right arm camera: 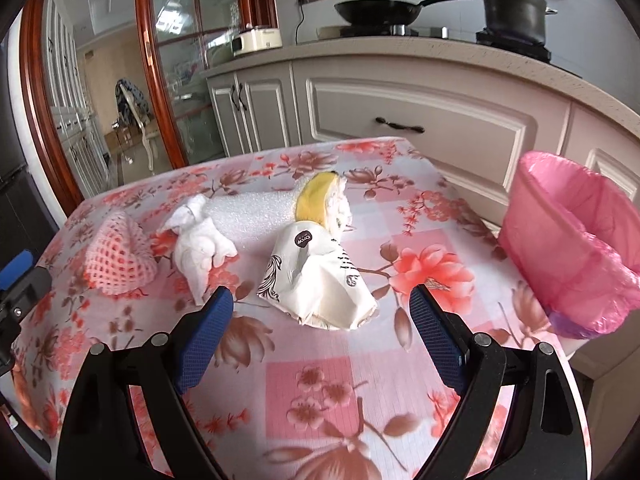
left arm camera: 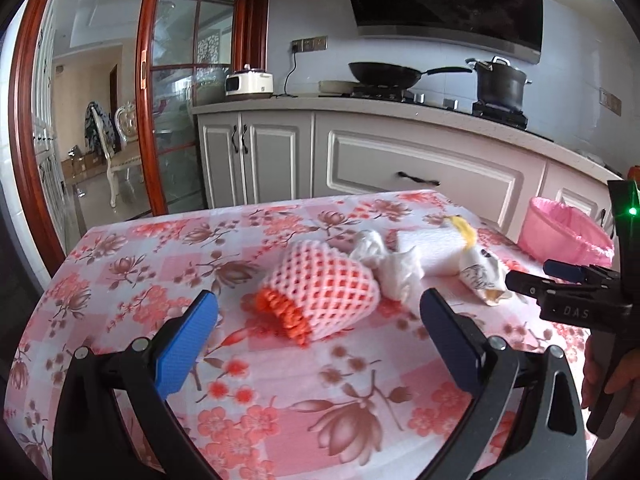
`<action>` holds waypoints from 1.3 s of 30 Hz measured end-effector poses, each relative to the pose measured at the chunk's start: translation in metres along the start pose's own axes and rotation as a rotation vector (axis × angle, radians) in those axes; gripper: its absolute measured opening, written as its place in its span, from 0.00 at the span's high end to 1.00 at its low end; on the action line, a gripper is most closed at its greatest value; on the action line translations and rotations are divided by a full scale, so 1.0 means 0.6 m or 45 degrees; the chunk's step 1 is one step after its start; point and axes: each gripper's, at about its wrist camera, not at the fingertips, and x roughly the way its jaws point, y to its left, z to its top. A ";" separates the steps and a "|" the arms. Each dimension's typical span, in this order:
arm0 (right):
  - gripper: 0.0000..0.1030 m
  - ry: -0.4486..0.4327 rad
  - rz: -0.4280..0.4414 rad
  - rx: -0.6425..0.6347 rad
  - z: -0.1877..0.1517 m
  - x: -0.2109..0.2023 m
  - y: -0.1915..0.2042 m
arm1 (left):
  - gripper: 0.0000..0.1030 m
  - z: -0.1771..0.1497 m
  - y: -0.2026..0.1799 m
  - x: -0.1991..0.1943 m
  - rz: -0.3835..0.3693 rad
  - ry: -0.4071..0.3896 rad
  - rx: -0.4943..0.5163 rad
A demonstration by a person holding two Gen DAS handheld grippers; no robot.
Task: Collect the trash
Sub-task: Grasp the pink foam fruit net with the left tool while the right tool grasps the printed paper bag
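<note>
1. Approach step: the left gripper (left arm camera: 320,312), jaws released, faces the pink foam fruit net (left arm camera: 320,292) on the flowered counter (left arm camera: 160,264).
2. The right gripper (right arm camera: 322,312), jaws released, faces the crumpled printed white paper bag (right arm camera: 316,280).
3. Next, I judge: close on each, carry right to the pink-lined bin (right arm camera: 560,248).

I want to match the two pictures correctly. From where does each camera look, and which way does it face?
Left wrist: on the left hand-held gripper, open, facing the foam net; a hand shows at right.
Right wrist: on the right hand-held gripper, open, facing the crumpled paper bag.
Shared: floral table, pink bin, tissue.
</note>
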 end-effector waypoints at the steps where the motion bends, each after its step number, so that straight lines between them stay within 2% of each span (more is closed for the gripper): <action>1: 0.18 0.014 0.003 -0.009 0.003 0.009 0.002 | 0.05 0.000 0.003 0.007 0.002 0.014 0.010; 8: 0.18 0.075 0.009 -0.087 0.018 0.051 0.008 | 0.05 0.000 0.007 0.039 0.001 0.065 0.084; 19: 0.18 0.203 0.063 -0.176 0.033 0.106 0.007 | 0.05 0.023 0.017 0.089 -0.064 0.102 0.144; 20: 0.18 0.204 0.069 -0.180 0.031 0.106 0.007 | 0.05 0.027 0.015 0.094 -0.068 0.106 0.158; 22: 0.31 0.201 0.068 -0.187 0.027 0.107 0.008 | 0.05 0.032 0.011 0.103 -0.074 0.108 0.178; 29: 0.31 0.185 0.084 -0.155 0.021 0.100 0.006 | 0.05 0.041 0.003 0.147 -0.096 0.172 0.242; 36: 0.32 0.162 0.081 -0.124 0.021 0.088 0.004 | 0.05 0.036 -0.006 0.184 -0.125 0.229 0.242; 38: 0.32 0.158 0.087 -0.114 0.020 0.083 0.004 | 0.06 0.032 -0.009 0.186 -0.136 0.233 0.239; 39: 0.32 0.155 0.085 -0.112 0.019 0.080 0.004 | 0.13 0.029 -0.011 0.185 -0.147 0.233 0.238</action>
